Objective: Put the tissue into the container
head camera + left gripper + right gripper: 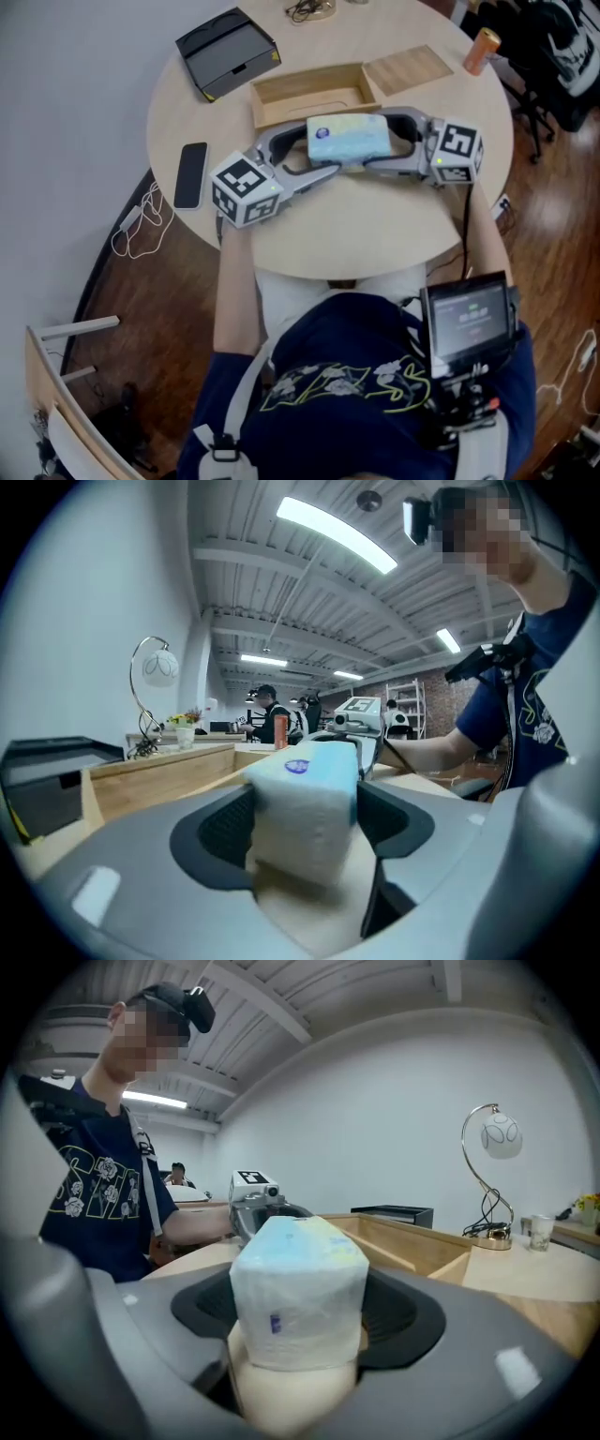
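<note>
A pale blue-and-white tissue pack lies on the round wooden table, just in front of the open wooden container. My left gripper reaches in from the left with its jaws around the pack's left end. In the left gripper view the pack stands between the pads, with a gap on the right side. My right gripper comes from the right and straddles the other end. There the pack sits undented between the pads. Both grippers are open.
The container's wooden lid lies to its right. A black box sits at the back left, a dark phone at the left edge, an orange can at the back right. Cables lie at the far edge.
</note>
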`<act>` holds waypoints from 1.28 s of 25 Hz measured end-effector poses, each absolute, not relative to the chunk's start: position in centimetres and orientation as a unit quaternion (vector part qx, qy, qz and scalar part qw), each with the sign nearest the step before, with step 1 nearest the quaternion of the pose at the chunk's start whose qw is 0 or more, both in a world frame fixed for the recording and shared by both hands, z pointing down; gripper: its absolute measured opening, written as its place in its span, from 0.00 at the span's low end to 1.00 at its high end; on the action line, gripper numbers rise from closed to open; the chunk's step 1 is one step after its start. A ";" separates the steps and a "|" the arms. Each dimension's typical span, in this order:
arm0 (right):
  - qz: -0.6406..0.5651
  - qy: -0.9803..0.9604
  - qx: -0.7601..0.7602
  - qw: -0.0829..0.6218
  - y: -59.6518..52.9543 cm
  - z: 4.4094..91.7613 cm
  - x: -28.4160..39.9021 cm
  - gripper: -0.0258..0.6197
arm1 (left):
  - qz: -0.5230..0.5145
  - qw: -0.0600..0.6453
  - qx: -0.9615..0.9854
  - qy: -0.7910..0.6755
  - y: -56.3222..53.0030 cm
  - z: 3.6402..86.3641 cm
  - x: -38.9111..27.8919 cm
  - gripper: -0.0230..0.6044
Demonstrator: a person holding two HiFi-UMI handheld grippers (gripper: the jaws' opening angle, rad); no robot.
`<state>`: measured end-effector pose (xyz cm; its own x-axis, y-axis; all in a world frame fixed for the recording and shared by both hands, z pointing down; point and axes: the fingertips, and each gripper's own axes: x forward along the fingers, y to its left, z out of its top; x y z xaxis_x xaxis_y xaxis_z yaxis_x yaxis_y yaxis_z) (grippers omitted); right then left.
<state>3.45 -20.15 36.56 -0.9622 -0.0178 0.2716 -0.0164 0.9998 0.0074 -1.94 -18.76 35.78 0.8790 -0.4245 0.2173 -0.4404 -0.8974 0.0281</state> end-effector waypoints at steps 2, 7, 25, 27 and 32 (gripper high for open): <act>-0.013 -0.992 0.002 0.127 -18.9 35.2 3.4 0.60 | 0.107 0.012 0.967 -0.230 -17.6 34.5 -2.4 0.58; -0.051 -0.995 -0.011 0.082 -19.9 26.3 2.3 0.60 | 0.056 -0.051 0.961 -0.266 -18.3 25.5 -4.0 0.57; -0.038 -0.993 0.006 0.111 -26.4 25.1 -1.7 0.90 | 0.119 -0.024 0.949 -0.290 -23.8 26.2 -9.2 0.72; -0.041 -0.996 -0.004 0.080 -22.9 24.9 -0.5 0.88 | 0.117 -0.047 0.958 -0.258 -20.5 26.2 -7.9 0.62; 0.017 -0.999 0.047 0.007 -16.6 27.7 0.9 0.04 | 0.113 -0.085 0.970 -0.196 -13.6 28.7 -4.0 0.04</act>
<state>0.95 -16.58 27.68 -0.9955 -0.0934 0.0149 -0.0939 0.9950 -0.0335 -4.01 -13.62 28.65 0.8974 -0.4001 0.1859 -0.3617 -0.9085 -0.2091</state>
